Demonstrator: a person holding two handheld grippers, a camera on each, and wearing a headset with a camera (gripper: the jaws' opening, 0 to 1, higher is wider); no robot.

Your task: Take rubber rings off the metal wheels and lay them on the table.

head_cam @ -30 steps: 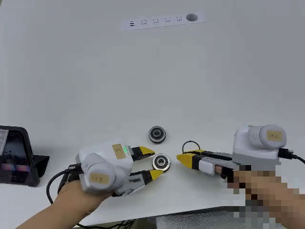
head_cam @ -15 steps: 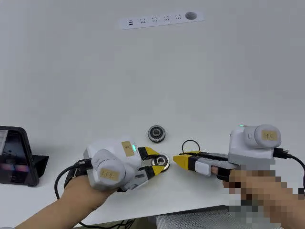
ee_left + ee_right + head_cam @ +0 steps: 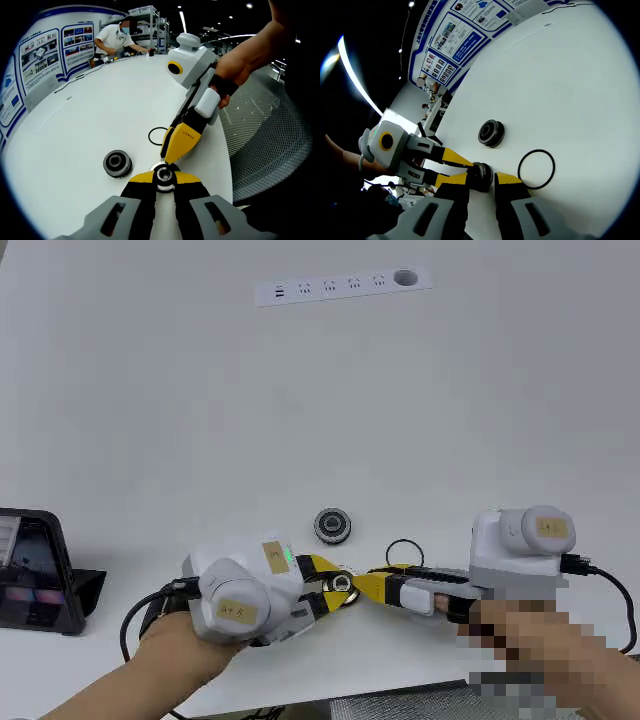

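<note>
Now the left gripper (image 3: 331, 585) pinches a metal wheel (image 3: 164, 175) near the front of the table (image 3: 300, 390), while the right gripper (image 3: 371, 585) touches that wheel with its tips, squeezing or not I cannot tell, and a loose rubber ring (image 3: 404, 552) lies flat near a second wheel (image 3: 332, 525).

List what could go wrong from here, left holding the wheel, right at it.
1. The left gripper pinches the wheel only at its fingertips; prying by the right gripper may pop it out.
2. The work sits near the table edge, so a dropped wheel or freed ring could roll off.
3. The loose ring lies beside the right fingers and may get dragged.
</note>
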